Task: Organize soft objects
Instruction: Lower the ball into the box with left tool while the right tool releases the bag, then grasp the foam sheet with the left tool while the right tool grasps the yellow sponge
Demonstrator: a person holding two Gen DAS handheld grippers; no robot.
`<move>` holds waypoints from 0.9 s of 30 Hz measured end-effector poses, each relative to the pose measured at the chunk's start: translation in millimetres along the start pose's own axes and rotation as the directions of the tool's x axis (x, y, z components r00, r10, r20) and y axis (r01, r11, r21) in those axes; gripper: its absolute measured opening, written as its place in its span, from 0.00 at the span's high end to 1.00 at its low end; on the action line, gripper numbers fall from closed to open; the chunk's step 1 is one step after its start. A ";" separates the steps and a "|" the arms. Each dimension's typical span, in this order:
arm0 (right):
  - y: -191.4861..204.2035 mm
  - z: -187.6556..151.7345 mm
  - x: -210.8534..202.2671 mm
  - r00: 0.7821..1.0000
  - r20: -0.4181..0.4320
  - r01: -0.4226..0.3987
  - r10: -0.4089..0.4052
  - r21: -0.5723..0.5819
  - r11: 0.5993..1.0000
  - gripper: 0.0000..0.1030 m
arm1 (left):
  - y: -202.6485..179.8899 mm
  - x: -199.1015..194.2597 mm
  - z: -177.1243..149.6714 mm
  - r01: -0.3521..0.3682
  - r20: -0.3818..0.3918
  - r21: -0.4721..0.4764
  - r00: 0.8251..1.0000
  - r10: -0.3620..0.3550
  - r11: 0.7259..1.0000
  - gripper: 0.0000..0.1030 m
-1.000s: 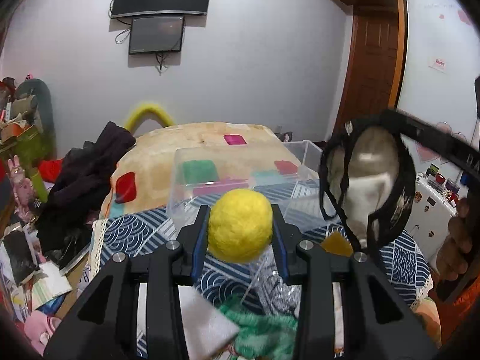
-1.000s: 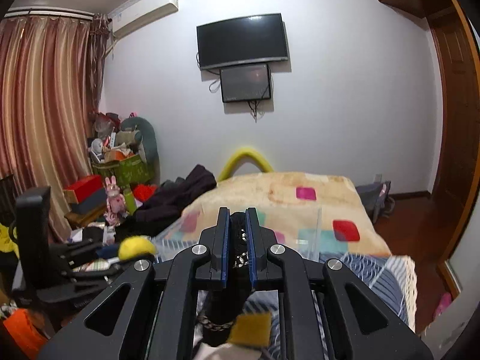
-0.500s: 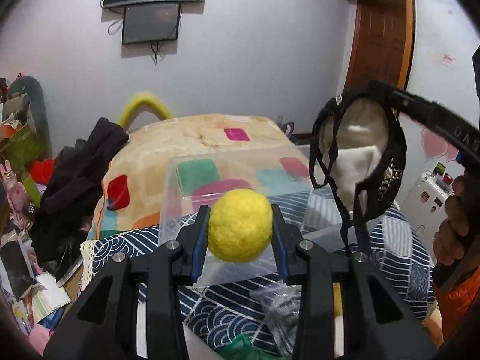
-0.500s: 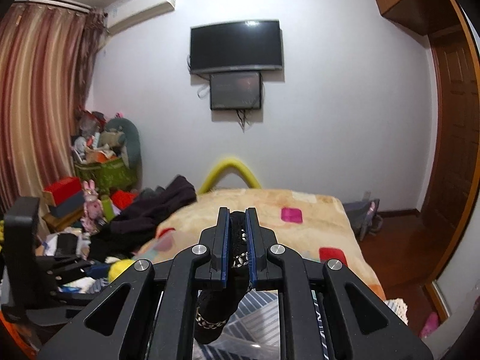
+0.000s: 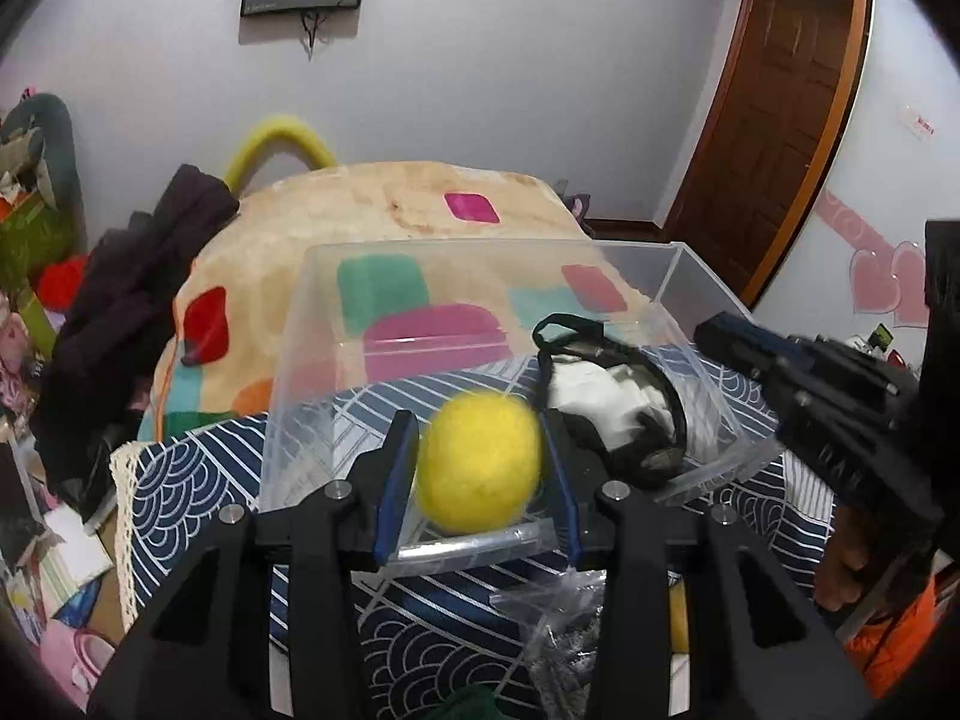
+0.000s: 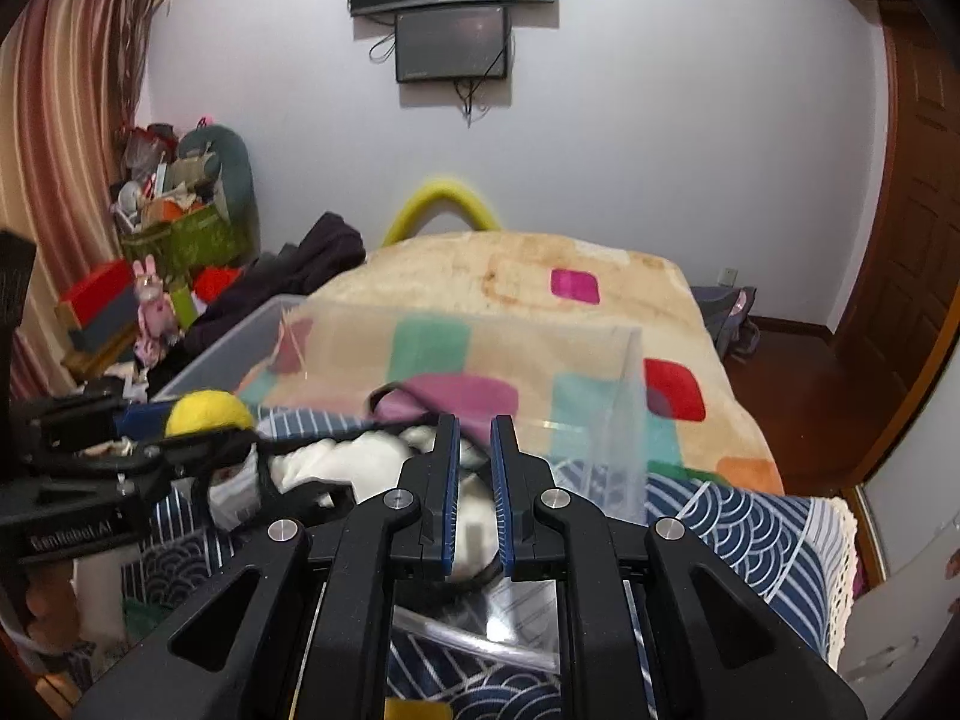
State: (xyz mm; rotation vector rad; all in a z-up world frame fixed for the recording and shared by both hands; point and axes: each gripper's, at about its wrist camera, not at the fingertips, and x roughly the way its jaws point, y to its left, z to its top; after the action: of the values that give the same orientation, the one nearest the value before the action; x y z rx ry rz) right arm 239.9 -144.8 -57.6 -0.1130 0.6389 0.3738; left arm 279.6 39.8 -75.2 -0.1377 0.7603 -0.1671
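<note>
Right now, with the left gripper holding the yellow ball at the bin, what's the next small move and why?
Probably ease the left gripper forward and a little left over the clear bin's bare floor, then open. The yellow ball sits at the near wall, not clearly past it. The black-and-white garment already lies in the right part, and the right gripper is open just above it.

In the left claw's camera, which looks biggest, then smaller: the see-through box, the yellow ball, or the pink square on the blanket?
1. See-through box
2. Yellow ball, though it is nearest the camera
3. Pink square, farthest away
</note>
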 end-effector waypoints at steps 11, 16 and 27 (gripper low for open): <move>-0.4 3.6 -18.9 0.999 0.011 -0.048 0.048 -0.010 0.999 0.67 | -21.7 -37.8 -5.6 -0.059 0.089 0.073 0.995 0.052 0.996 0.38; 1.0 7.8 -44.0 0.995 0.078 -0.071 0.070 0.006 0.997 0.47 | -31.9 -70.2 -9.4 -0.064 0.161 0.107 0.986 0.046 0.992 0.26; 5.5 4.5 -93.5 0.975 0.204 -0.089 0.083 0.022 0.996 0.33 | -44.3 -135.7 -30.2 -0.127 0.301 0.146 0.950 0.078 0.981 0.04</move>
State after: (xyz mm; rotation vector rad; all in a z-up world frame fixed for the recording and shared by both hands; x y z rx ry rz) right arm 171.3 -167.3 2.3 -0.0164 0.4486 0.4525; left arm 157.4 21.7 2.6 0.0340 0.4521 -0.1060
